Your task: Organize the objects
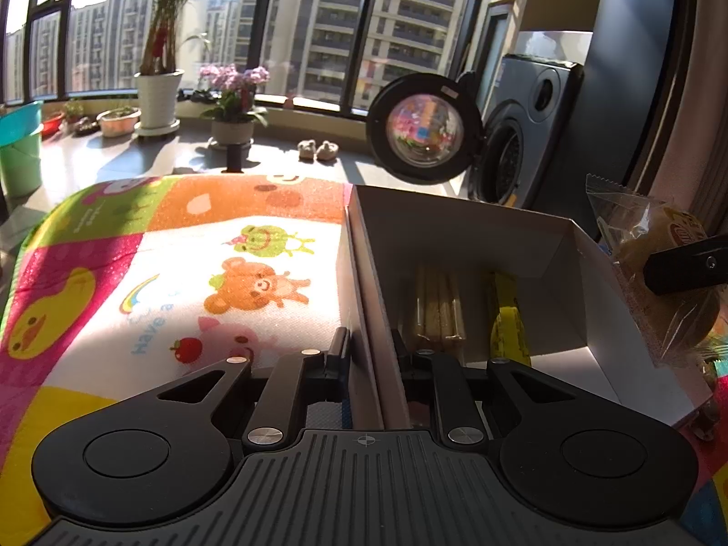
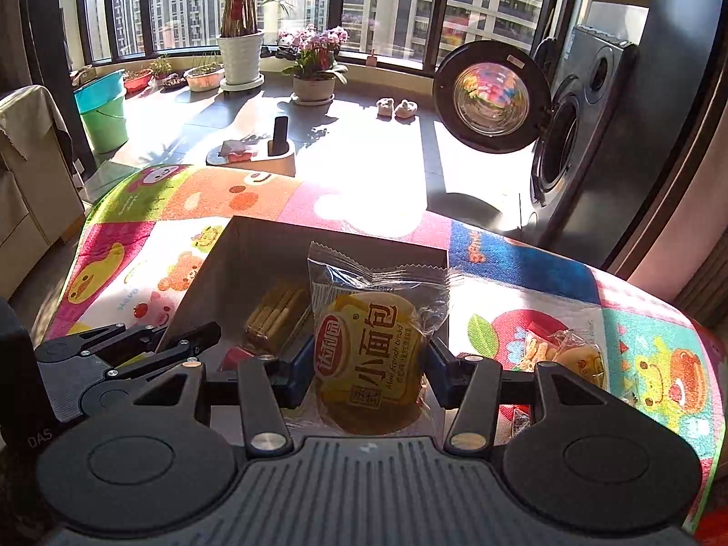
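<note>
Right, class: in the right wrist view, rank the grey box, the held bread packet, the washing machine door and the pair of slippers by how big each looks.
1. grey box
2. bread packet, inflated by nearness to the camera
3. washing machine door
4. slippers

Box over packet is unsure, since the packet hides part of the box.

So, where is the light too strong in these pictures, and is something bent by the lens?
Left wrist view: sun washes out the mat; the box interior lies in shadow. Right wrist view: the floor is blown out white; window frames curve from fisheye.
</note>
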